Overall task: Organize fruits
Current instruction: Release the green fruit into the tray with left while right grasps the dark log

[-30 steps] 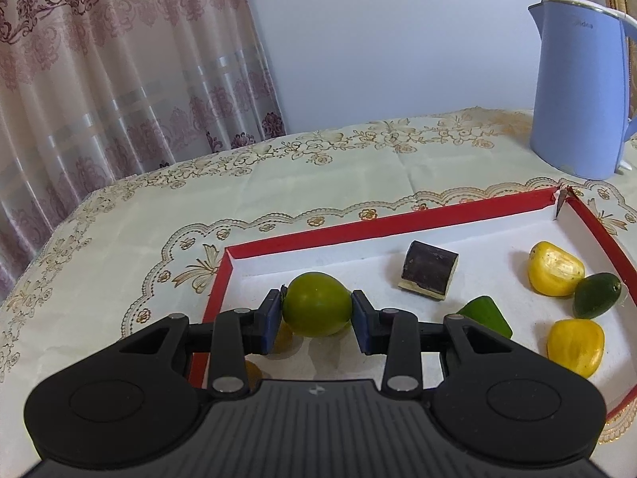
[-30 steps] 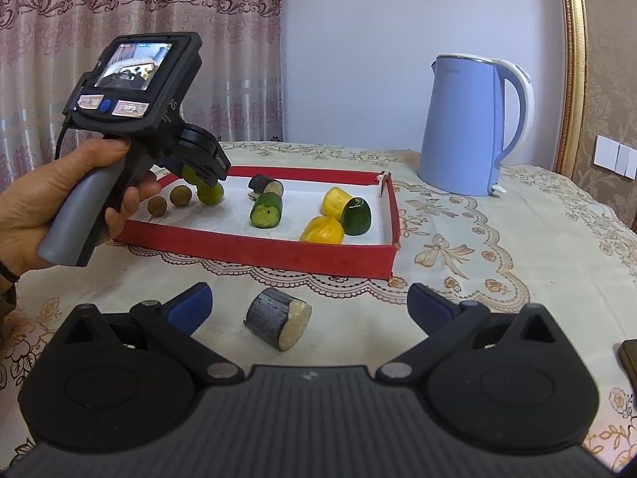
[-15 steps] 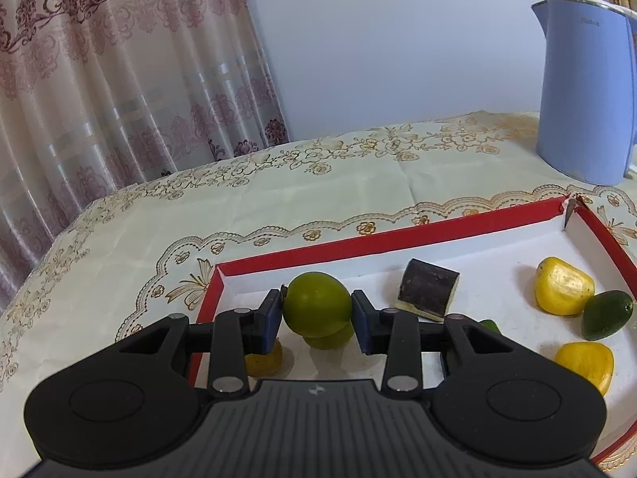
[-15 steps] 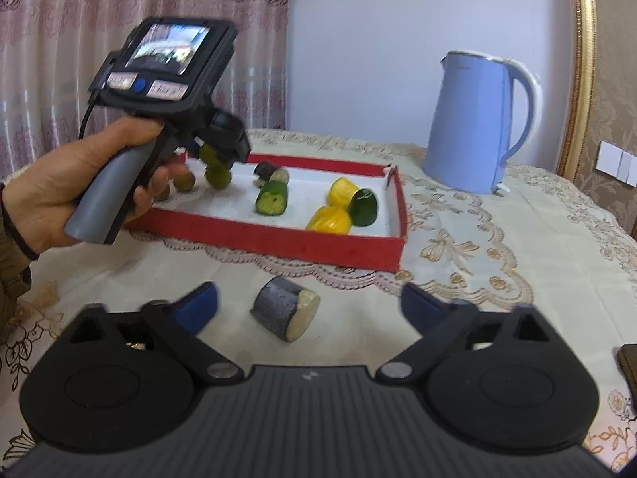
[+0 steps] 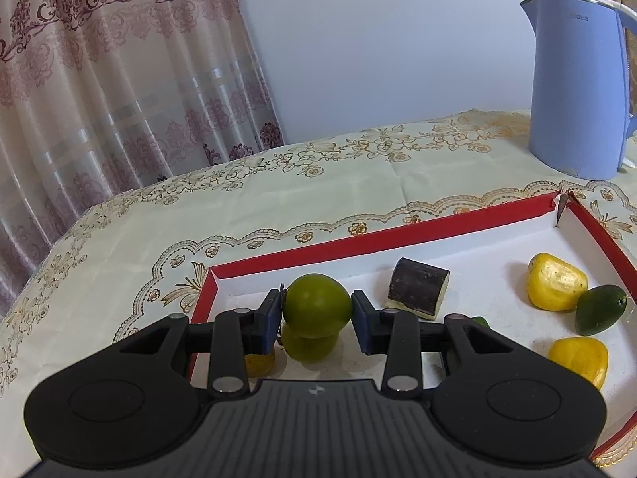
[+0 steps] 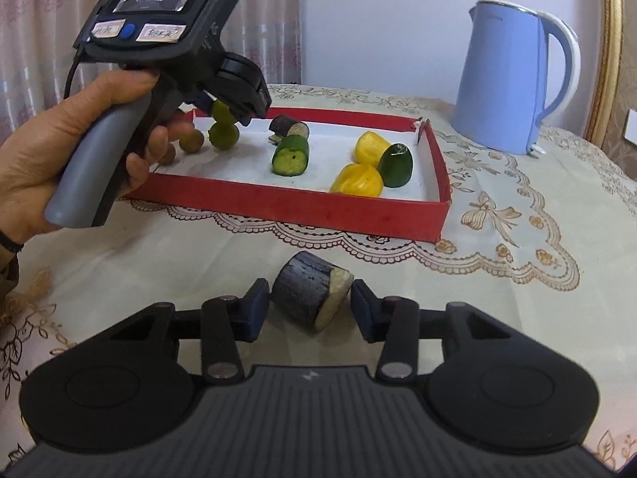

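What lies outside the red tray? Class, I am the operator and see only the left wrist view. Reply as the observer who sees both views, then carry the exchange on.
Observer: A dark eggplant piece lies on the tablecloth, in front of the red tray.
Operator: Is anything close to it?
Observer: Yes. The right hand-held gripper straddles it. Its jaws have just been closing, and the pads look to be touching the piece's sides.
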The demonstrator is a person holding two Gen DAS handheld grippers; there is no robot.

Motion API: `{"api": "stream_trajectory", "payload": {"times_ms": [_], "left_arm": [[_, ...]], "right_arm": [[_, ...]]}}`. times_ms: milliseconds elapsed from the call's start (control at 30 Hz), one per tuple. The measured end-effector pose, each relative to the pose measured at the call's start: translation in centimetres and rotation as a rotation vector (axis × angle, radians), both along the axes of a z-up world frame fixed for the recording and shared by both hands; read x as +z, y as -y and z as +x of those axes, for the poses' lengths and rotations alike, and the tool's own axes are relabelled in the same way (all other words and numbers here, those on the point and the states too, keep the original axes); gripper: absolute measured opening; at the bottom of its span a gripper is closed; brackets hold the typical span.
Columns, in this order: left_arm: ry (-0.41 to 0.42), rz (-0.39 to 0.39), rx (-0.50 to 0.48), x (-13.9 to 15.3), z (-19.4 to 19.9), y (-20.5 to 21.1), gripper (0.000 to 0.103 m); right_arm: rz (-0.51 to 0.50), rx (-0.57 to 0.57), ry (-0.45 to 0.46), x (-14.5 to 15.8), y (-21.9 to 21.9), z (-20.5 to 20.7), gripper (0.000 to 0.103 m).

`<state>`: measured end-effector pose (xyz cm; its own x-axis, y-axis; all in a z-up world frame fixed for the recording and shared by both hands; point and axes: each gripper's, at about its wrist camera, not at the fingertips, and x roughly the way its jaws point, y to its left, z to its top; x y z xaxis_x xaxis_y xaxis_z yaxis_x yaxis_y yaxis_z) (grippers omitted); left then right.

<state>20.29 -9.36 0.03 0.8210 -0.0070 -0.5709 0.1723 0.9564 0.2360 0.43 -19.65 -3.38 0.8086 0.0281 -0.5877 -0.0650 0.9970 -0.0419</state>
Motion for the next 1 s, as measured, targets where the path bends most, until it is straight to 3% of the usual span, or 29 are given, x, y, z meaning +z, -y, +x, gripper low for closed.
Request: {"api": "stream_trajectory", "payload": {"times_ms": [67, 200, 300, 367, 433, 467, 600, 1000], "left_arm": [[0.007, 0.006, -0.004, 0.1, -0.1, 0.1, 0.037], [0.014, 0.007, -0.005, 0.4, -0.3, 0.0, 0.037], [0.019, 0.006, -0.006, 0.6, -0.3, 0.1, 0.037], [0.025, 0.004, -0.003, 0.7, -0.4, 0.1, 0.037], [0.04, 0.004, -0.004, 0.9, -0.5, 0.2, 0.037], [0.047, 0.009, -0.006, 1.0, -0.7, 0.3, 0.037], [0.05, 0.005, -0.022, 1.2, -0.9, 0.6, 0.037], [0.009, -0.005, -0.03, 0.2, -0.3, 0.6, 0.036]], "right_arm": [[-0.049, 0.02, -0.002, 0.1, -0.2, 0.0, 0.042], [-0.156, -0.072, 0.066, 0.7, -0.3, -0.8, 0.079], [-0.061, -0.07, 0.069, 1.3, 0.6, -1.0, 0.079], [0.068, -0.073, 0.037, 1.2, 1.7, -0.5, 0.073], [0.139, -0.079, 0.011, 0.8, 2.1, 0.2, 0.055], [0.142, -0.082, 0.0, 0.5, 2.0, 0.5, 0.044], [0.071, -0.102, 0.006, -0.2, 1.0, 1.3, 0.034], [0.132, -0.036, 0.061, 1.6, 1.9, -1.0, 0.033]]}}
